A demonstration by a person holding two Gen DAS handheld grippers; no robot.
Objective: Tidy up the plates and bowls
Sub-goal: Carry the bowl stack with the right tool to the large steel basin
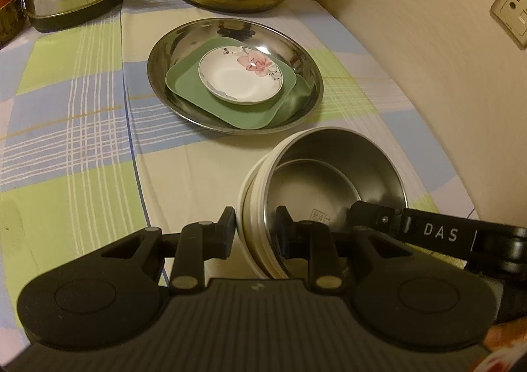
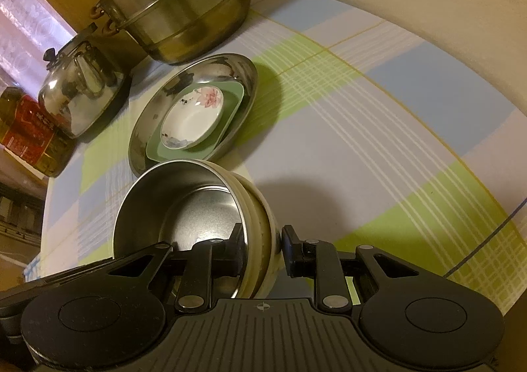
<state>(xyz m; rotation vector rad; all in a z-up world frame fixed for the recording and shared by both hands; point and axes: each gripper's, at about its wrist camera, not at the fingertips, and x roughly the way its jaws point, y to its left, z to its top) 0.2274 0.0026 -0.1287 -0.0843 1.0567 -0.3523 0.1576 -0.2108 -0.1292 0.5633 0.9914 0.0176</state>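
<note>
Over checked cloth point(image 1: 82, 148), steel bowl point(image 1: 332, 174) tilted, mouth toward stacked plates point(image 1: 237, 75).

left gripper point(image 1: 255, 233): matte black, with two round side housings, each marked by a shallow disc
right gripper point(image 2: 263, 251): the same black build, seen in its own camera
fingers point(image 1: 227, 230): flat black rectangular blocks on hinged link bars
pivots: silver round pins at the link joints
base plate: dark grey, ribbed with straight grooves, a small crosshair mark at centre
marking: white letters "DAS" on the right gripper's black bar
</note>
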